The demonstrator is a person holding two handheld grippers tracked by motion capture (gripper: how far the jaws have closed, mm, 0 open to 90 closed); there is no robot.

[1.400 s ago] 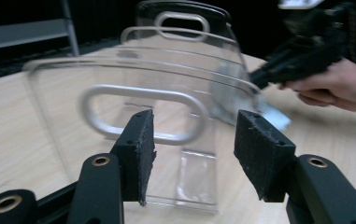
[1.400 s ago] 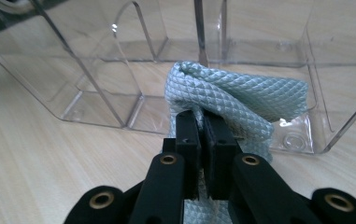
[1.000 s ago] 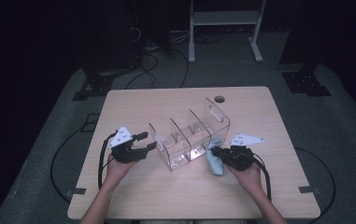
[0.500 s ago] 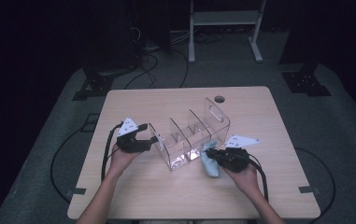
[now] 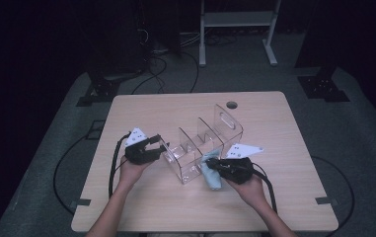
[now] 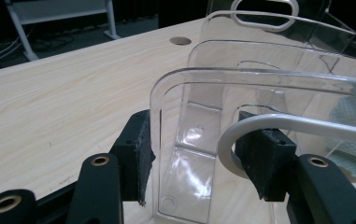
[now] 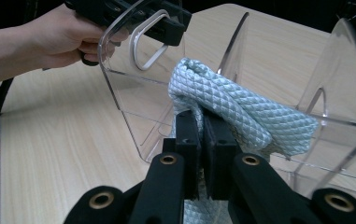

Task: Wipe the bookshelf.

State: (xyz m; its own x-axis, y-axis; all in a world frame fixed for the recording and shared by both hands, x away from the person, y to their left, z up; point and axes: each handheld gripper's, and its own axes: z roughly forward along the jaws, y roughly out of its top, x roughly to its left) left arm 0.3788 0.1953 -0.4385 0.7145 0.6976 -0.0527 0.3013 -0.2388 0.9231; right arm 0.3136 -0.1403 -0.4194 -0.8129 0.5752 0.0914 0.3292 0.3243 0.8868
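left claw point(image 6: 192, 154): jaws either side of the near end wall of the clear plastic organizer point(image 5: 203, 145). They've just been closing in, and the pads sit right at that wall with its white-edged handle cutout between them. Looks clamped on it, though I can't be sure the left pad is actually pressing.
right claw point(image 7: 201, 140): jaws squeezed together on a pale blue-green woven cloth point(image 7: 241, 112), bunched up and folded over just above the pads.
cloth spot: hanging from the right claw, right up against the organizer's side by the near compartments; from above it droops toward the desk point(image 5: 141, 207) just ahead of that claw point(image 5: 214, 168).
organizer: upright on the desk between the two claws, with several dividers and a handle slot in the far end wall.
left hand point(image 7: 59, 37): wrapped around its claw at the organizer's near end point(image 5: 153, 147).
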